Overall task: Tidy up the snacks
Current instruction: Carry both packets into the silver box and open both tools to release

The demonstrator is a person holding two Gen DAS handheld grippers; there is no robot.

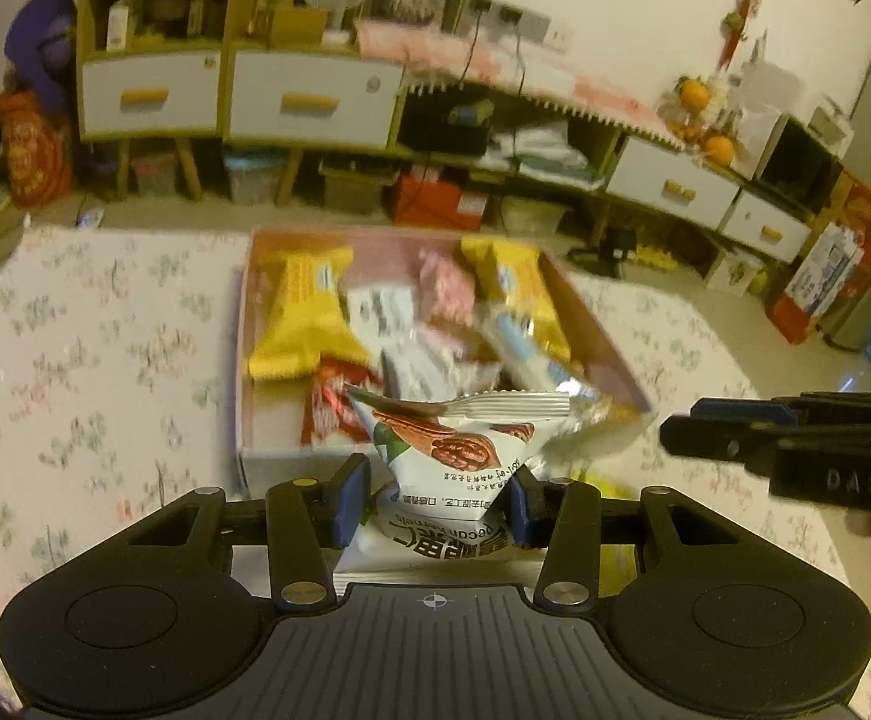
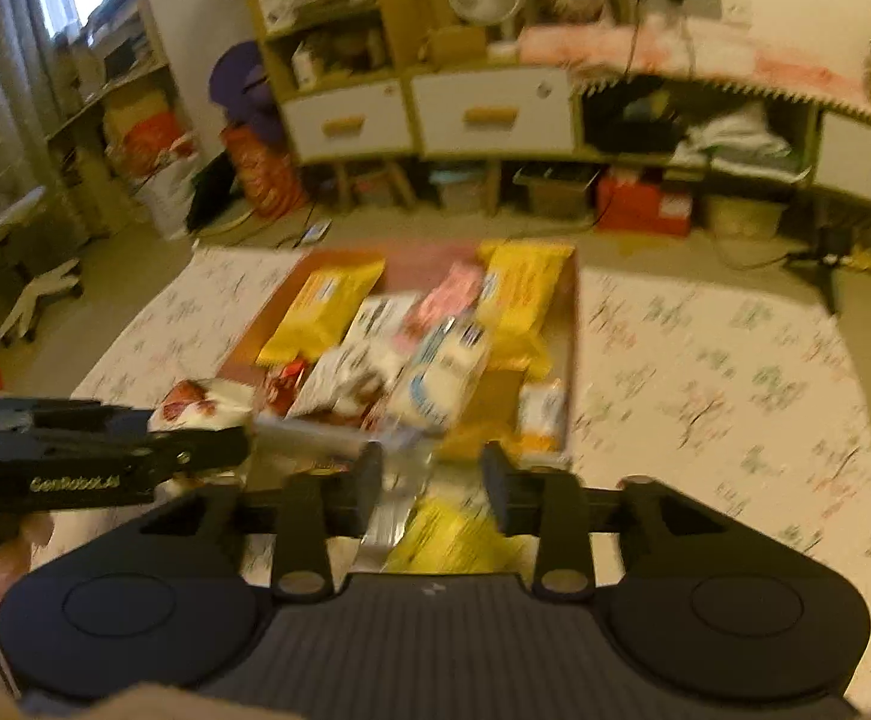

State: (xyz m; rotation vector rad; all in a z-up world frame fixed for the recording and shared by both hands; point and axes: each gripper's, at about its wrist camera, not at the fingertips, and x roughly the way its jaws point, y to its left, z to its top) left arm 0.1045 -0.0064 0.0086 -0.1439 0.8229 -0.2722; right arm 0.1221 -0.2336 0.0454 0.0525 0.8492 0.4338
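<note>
Snacks fill the shallow box (image 1: 243, 360) on the flowered surface (image 1: 87, 360). Seen from the left wrist, the left claw (image 1: 432, 504) is clenched on a white pecan packet (image 1: 453, 450), held just above the box's near edge; yellow bars and a red wrapper lie farther in. The right claw's black body reaches in from the right, beside the box.

From the right wrist, blurred, the right claw (image 2: 432, 474) stands released, its pads apart over the box's near end; a silvery wrapper (image 2: 393, 504) and a yellow packet (image 2: 453, 534) lie under it, seemingly untouched. The step in hand appears to be putting packets into the box. Next, the left claw likely needs to carry the pecan packet over a free spot and let go.
</note>
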